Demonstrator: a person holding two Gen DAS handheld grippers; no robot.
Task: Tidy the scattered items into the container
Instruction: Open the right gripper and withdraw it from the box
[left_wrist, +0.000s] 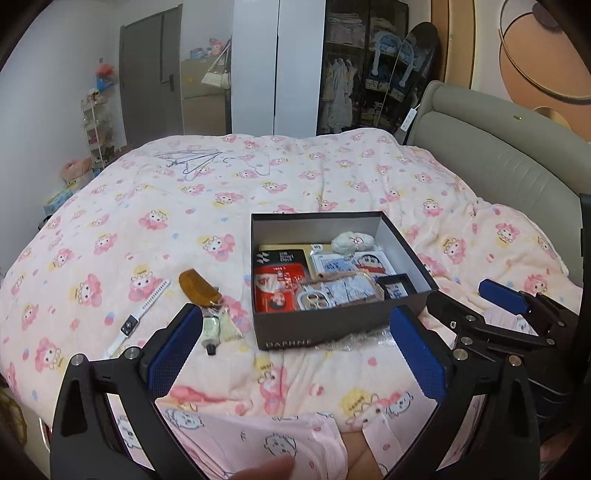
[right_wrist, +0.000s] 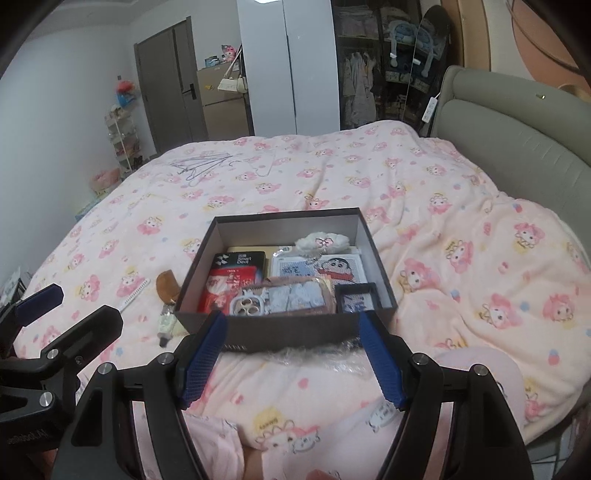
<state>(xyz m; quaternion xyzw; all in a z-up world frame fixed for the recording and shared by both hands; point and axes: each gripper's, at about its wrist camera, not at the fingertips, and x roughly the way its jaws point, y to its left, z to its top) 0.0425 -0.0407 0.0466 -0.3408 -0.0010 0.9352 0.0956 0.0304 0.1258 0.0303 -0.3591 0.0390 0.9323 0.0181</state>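
Observation:
A dark grey shoebox (left_wrist: 325, 328) (right_wrist: 288, 332) sits open on the pink bed, holding several packets, a white fluffy clip and a small frame. Left of it lie a wooden comb (left_wrist: 195, 290) (right_wrist: 168, 286), a white smartwatch (left_wrist: 140, 314) (right_wrist: 135, 293) and a small cream tube (left_wrist: 214, 328) (right_wrist: 166, 325). Crumpled clear wrap (left_wrist: 354, 338) (right_wrist: 314, 354) lies against the box's near wall. My left gripper (left_wrist: 295, 347) (right_wrist: 66, 314) hangs open and empty, short of the box. My right gripper (right_wrist: 291, 360) (left_wrist: 476, 306) is open wide and empty, its blue pads framing the box's near wall from a distance.
Wire hangers (left_wrist: 192, 162) lie on the far side of the bed. A grey padded headboard (left_wrist: 498, 155) runs along the right. Beyond the bed are a wardrobe (left_wrist: 258, 66) and a door (left_wrist: 151, 74). A person's pink pyjama legs (left_wrist: 258, 443) fill the near edge.

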